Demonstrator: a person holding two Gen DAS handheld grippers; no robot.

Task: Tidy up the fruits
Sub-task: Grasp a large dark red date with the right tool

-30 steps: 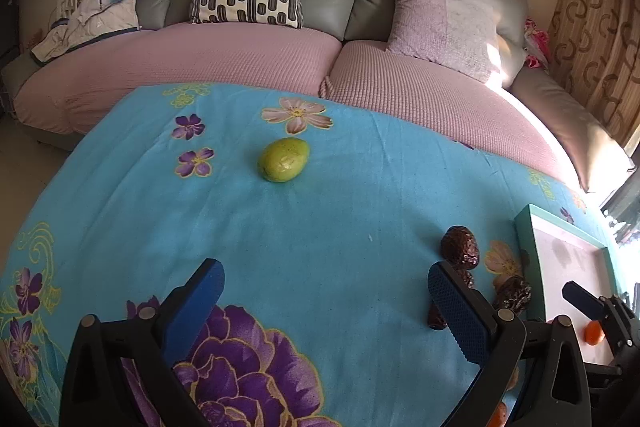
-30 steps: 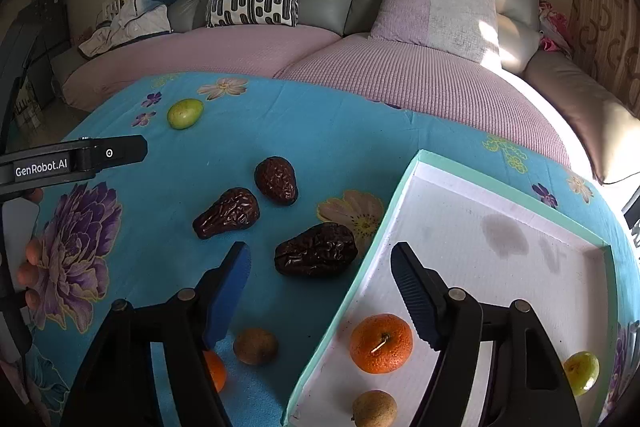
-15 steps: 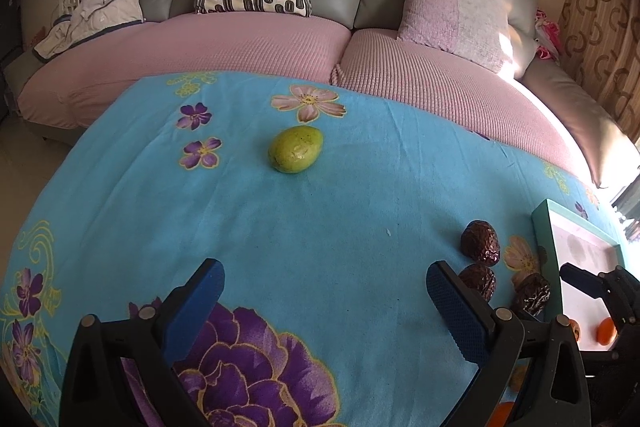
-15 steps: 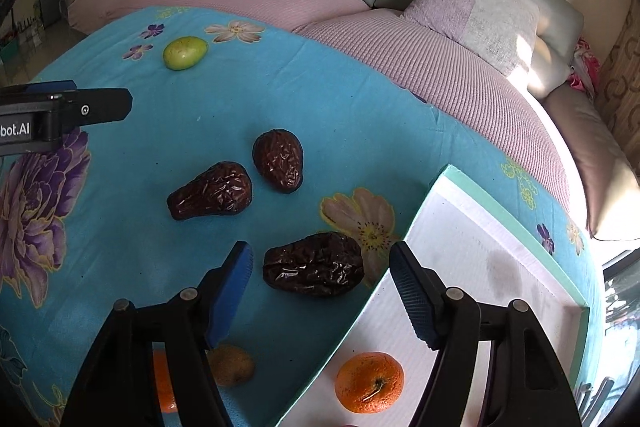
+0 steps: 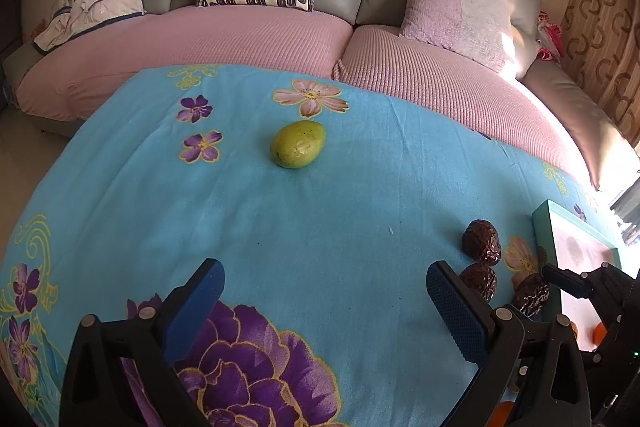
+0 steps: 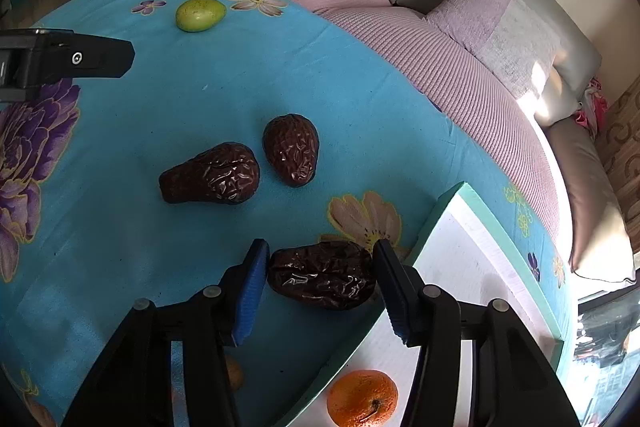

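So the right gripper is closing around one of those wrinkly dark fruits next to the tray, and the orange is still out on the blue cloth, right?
Not quite. The orange already lies inside the tray, as the right wrist view shows. The rest holds: the right gripper has its fingers either side of the dark wrinkled fruit beside the tray on the blue cloth.

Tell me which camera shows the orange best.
The right wrist view: the orange lies whole and unobstructed on the white tray, stem visible. The left wrist view catches only an orange sliver behind the other gripper.
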